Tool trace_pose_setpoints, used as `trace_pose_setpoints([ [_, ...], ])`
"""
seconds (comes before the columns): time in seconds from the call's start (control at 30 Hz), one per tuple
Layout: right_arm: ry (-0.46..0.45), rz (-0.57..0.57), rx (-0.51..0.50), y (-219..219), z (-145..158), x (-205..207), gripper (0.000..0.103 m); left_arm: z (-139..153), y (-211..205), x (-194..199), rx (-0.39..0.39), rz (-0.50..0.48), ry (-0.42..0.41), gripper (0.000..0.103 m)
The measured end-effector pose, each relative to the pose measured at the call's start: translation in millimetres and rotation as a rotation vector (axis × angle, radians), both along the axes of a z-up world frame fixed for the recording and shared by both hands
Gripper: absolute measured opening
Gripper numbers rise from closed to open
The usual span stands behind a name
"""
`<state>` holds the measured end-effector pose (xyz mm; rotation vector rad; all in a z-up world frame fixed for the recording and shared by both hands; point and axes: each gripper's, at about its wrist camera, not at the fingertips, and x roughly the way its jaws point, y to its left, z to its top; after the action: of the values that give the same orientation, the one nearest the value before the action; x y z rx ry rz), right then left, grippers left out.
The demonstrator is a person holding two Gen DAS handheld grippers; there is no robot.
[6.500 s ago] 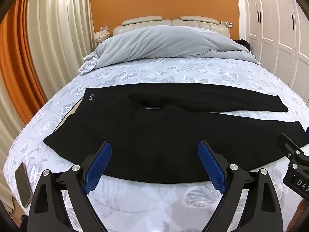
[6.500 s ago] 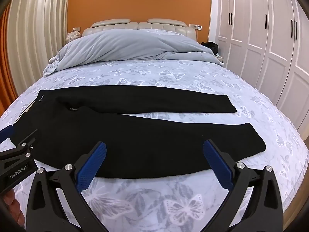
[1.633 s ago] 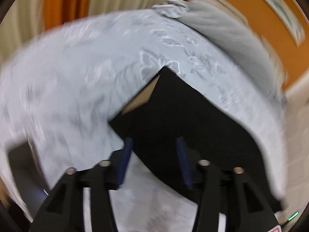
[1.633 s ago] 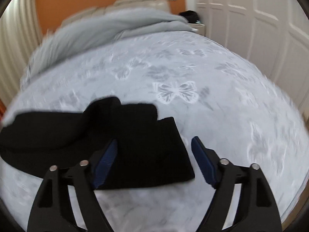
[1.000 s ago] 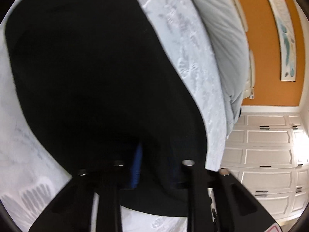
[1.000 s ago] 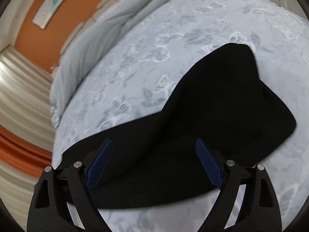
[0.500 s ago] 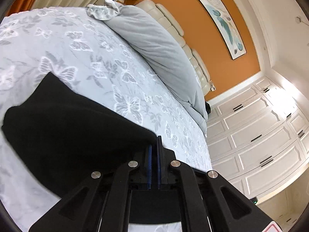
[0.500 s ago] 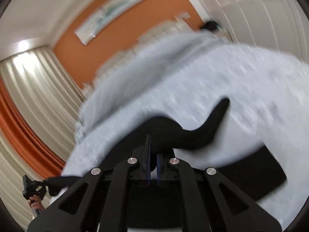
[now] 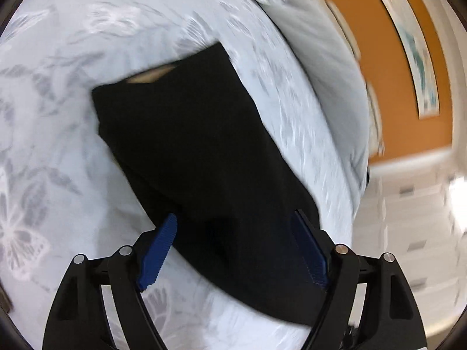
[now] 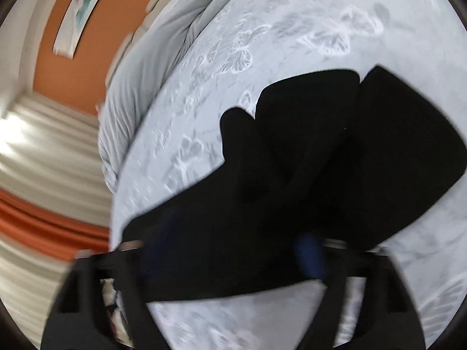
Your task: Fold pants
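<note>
Left wrist: pants point(image 9: 189, 145) waistband lining visible — right wrist: bunched legs only.

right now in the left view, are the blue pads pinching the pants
No, the left gripper is opening, its blue pads spread wide over the black pants on the bed.

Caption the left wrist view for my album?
Left gripper jaws opening over black pants on a butterfly-print bed.

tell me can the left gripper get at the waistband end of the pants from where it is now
Probably yes. The left gripper hangs over the black pants with its jaws opening and nothing gripped, and the waistband end lies uncovered on the bedspread ahead.
</note>
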<state>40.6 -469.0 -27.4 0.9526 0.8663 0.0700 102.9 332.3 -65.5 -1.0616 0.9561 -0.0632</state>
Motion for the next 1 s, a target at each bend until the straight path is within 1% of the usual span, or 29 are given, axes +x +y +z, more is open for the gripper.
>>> trace_pose_setpoints([
  [0.07,-0.008,-0.024,0.049,2.2,-0.8,13.5,0.083,-5.8,2.5,7.9,-0.060,0.000,0.005,0.077],
  [0.1,-0.014,-0.037,0.058,2.0,-1.0,15.1,0.083,-11.2,1.2,13.3,-0.079,-0.005,0.021,0.077],
  [0.17,-0.041,-0.072,0.080,0.6,2.2,19.5,0.081,-20.6,-5.5,22.5,-0.103,-0.025,0.049,0.072],
  [0.2,-0.061,-0.085,0.072,-1.4,3.6,22.6,0.076,-25.6,-9.1,26.2,-0.115,-0.031,0.054,0.053],
  [0.23,-0.078,-0.095,0.041,-1.2,5.5,26.2,0.044,-29.7,-11.1,25.8,-0.114,-0.039,0.062,0.023],
  [0.27,-0.075,-0.086,-0.045,1.2,11.3,32.8,0.004,-33.4,-13.9,31.6,-0.089,-0.048,0.084,0.009],
  [0.3,-0.075,-0.080,-0.101,4.3,16.0,36.4,0.005,-36.6,-13.1,37.7,-0.071,-0.049,0.089,0.003],
  [0.33,-0.114,-0.099,-0.159,7.9,31.1,34.3,0.005,-33.4,-17.0,41.7,-0.054,-0.038,0.082,0.002],
  [0.37,-0.167,-0.103,-0.184,11.0,46.6,30.5,0.005,-23.3,-17.2,42.8,-0.045,-0.025,0.045,0.002],
  [0.4,-0.272,-0.101,-0.211,16.6,74.9,19.3,0.005,-1.9,-17.8,38.4,-0.023,-0.021,-0.031,0.002],
  [0.43,-0.334,-0.097,-0.246,20.8,95.6,8.7,0.005,13.2,-20.8,35.8,-0.010,-0.028,-0.086,0.002],
  [0.47,-0.368,-0.091,-0.345,26.4,114.4,-2.9,0.005,33.4,-22.3,30.9,0.022,-0.050,-0.150,0.002],
  [0.5,-0.334,-0.095,-0.419,25.7,113.8,-6.1,0.005,44.8,-24.9,27.9,0.093,-0.068,-0.171,0.003],
  [0.53,-0.270,-0.100,-0.455,20.0,103.0,-6.0,0.005,46.0,-27.8,28.6,0.159,-0.079,-0.158,0.003],
  [0.57,-0.110,-0.117,-0.437,0.5,67.4,-1.9,0.005,33.8,-28.9,30.6,0.223,-0.097,-0.090,0.003],
  [0.6,-0.019,-0.118,-0.394,-11.5,42.7,0.8,0.005,15.8,-24.3,31.2,0.214,-0.107,-0.025,0.003],
  [0.63,0.081,-0.115,-0.348,-22.4,15.7,1.4,0.005,-7.5,-20.9,33.6,0.177,-0.114,0.054,0.004],
  [0.67,0.157,-0.111,-0.356,-26.8,-1.4,2.0,0.005,-28.2,-17.7,33.8,0.143,-0.111,0.125,0.004],
  [0.7,0.174,-0.082,-0.369,-27.3,-10.4,2.8,0.005,-34.3,-16.5,33.6,0.129,-0.108,0.133,0.005],
  [0.73,0.155,-0.070,-0.379,-26.7,-8.0,2.1,0.010,-34.1,-15.3,32.3,0.128,-0.108,0.126,0.005],
  [0.77,0.142,-0.068,-0.375,-26.3,-4.3,1.7,0.020,-30.2,-14.8,32.0,0.135,-0.111,0.120,0.005],
  [0.8,0.120,-0.088,-0.350,-28.5,0.5,-0.9,0.023,-25.3,-13.2,28.0,0.147,-0.112,0.110,0.005],
  [0.83,0.103,-0.104,-0.316,-33.6,0.6,-5.1,0.025,-26.8,-9.6,21.8,0.152,-0.114,0.105,0.005],
  [0.87,0.087,-0.115,-0.265,-37.8,-0.6,-5.0,0.028,-26.8,-10.3,25.0,0.152,-0.113,0.108,0.006],
  [0.9,0.081,-0.134,-0.174,-45.0,-6.0,-4.4,0.031,-27.0,-9.9,26.7,0.141,-0.106,0.114,0.009],
  [0.93,0.075,-0.145,-0.122,-51.8,-9.4,-5.3,0.035,-28.6,-4.7,25.3,0.122,-0.095,0.118,0.009],
  [0.97,0.060,-0.166,-0.054,-56.5,-14.8,-3.8,0.036,-31.9,-5.9,33.9,0.097,-0.078,0.121,0.009],
  [1.0,0.044,-0.181,-0.033,-59.5,-15.1,1.4,0.033,-31.0,-2.7,26.3,0.077,-0.069,0.117,0.009],
])
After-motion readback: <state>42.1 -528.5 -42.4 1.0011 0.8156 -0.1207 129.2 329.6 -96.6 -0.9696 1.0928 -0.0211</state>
